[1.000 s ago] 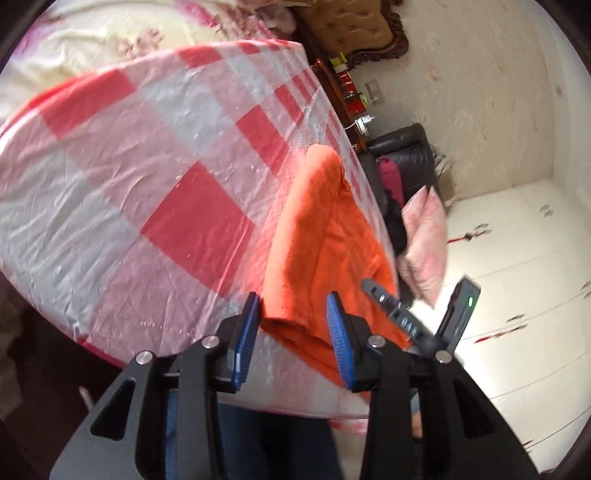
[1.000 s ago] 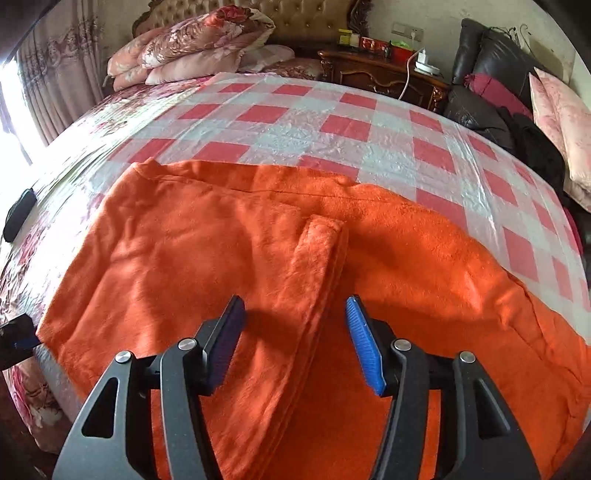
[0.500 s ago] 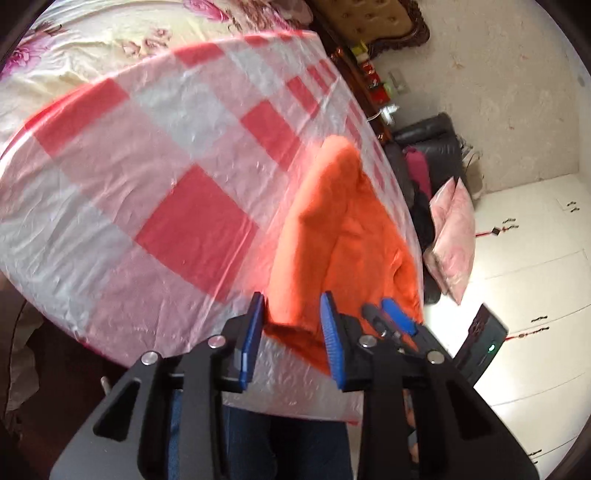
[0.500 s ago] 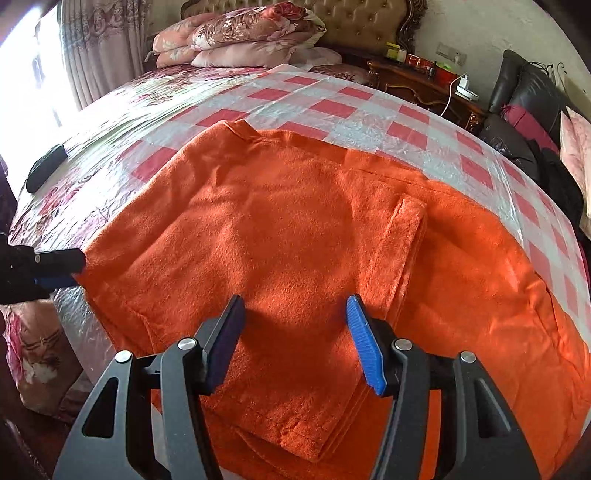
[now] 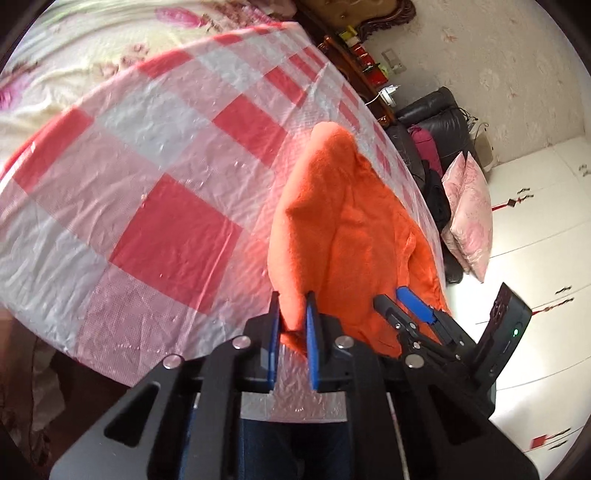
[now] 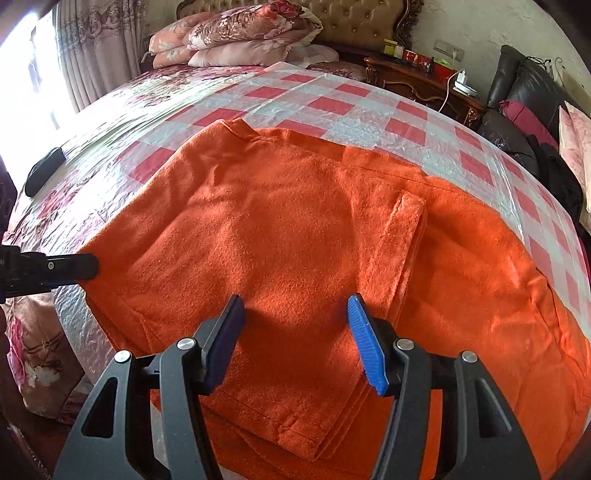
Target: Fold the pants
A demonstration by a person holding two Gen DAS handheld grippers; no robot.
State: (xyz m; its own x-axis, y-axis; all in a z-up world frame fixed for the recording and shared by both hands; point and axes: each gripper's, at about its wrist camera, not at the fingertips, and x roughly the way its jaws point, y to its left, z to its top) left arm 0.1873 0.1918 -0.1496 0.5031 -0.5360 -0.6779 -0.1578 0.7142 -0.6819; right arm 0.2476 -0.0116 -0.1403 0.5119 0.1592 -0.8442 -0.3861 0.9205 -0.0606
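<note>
Now the orange fleece pants (image 6: 295,236) lie spread on a bed, over a red-and-white checked plastic sheet (image 5: 155,192) that covers the floral bedspread (image 6: 122,107). In the right wrist view the cloth fills the middle and runs out toward 4 o'clock, with folded layers stacked at the near edge around 6 o'clock and a narrow flap ending in a square edge at about 2 o'clock of the middle.

The left gripper (image 5: 293,325) has just been closing, and its blue pads are pinched together on an edge of the pants at the near side of the bed; from there the cloth rises as a ridge toward 12 o'clock in its own view. In the right wrist view its black finger meets the cloth's left corner at 9 o'clock.

The right gripper (image 6: 295,332) hangs above the pants with its jaws standing apart and nothing between its pads.

Folded quilts and pillows (image 6: 236,37) are piled by the tufted headboard (image 6: 362,18) at 12 o'clock. A wooden nightstand (image 6: 417,81) at 1 o'clock bears small boxes and a charger; what the boxes hold cannot be told.
</note>
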